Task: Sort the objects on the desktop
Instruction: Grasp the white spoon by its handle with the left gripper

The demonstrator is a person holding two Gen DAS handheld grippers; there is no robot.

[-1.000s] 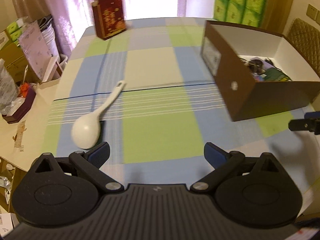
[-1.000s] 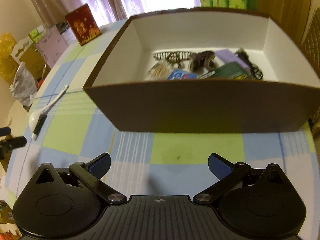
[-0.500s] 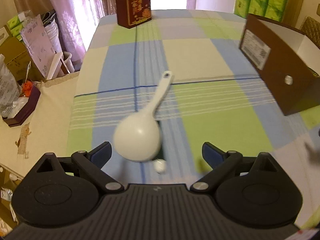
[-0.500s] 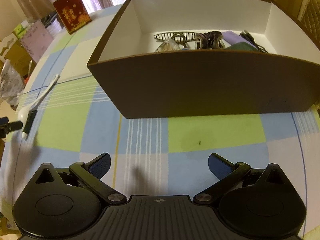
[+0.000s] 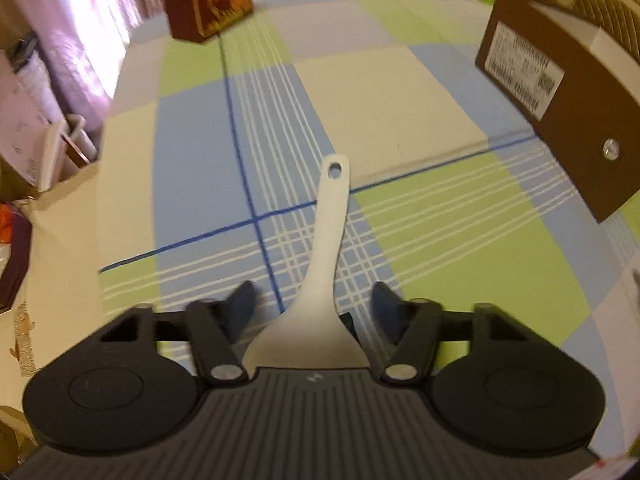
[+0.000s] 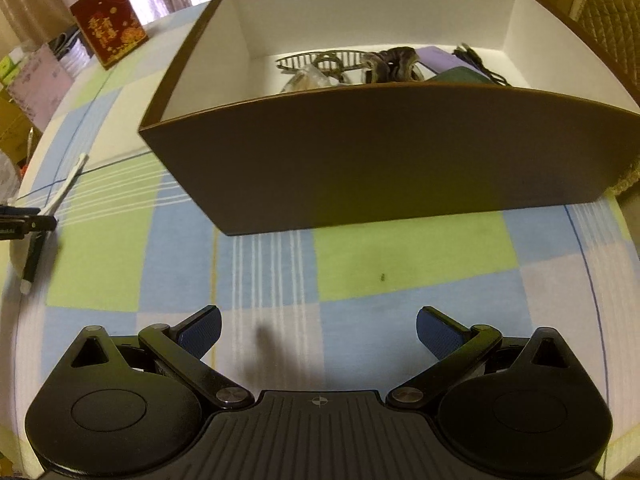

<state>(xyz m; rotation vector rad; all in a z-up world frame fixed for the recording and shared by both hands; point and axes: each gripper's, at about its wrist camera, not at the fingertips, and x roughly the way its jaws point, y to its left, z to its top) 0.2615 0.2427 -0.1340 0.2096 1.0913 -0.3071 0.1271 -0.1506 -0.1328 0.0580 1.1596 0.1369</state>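
Two tongs are over the counter (image 6: 360, 264), which has a cloth of blue, green and cream squares. The left tongs (image 5: 314, 308) point steeply down over a white rice spoon (image 5: 320, 280) and their jaws are closing, one on each side of the spoon where the handle widens into the bowl. The pads do not press on it yet; a gap shows on both sides. The handle of the spoon runs away from the camera, and its end has a small hole. In the right wrist view a dark pen (image 6: 32, 258) with a white tip lies just beside the spoon, at the left edge of the counter.

The right tongs (image 6: 318, 330) stand wide open with nothing between them, low over the cloth in front of a brown box (image 6: 380, 160). This box is white inside and holds several small things, among them a hair clip (image 6: 320, 62) and a black cable (image 6: 478, 62). A red box (image 6: 108, 32) with gold print stands at the far side of the counter.
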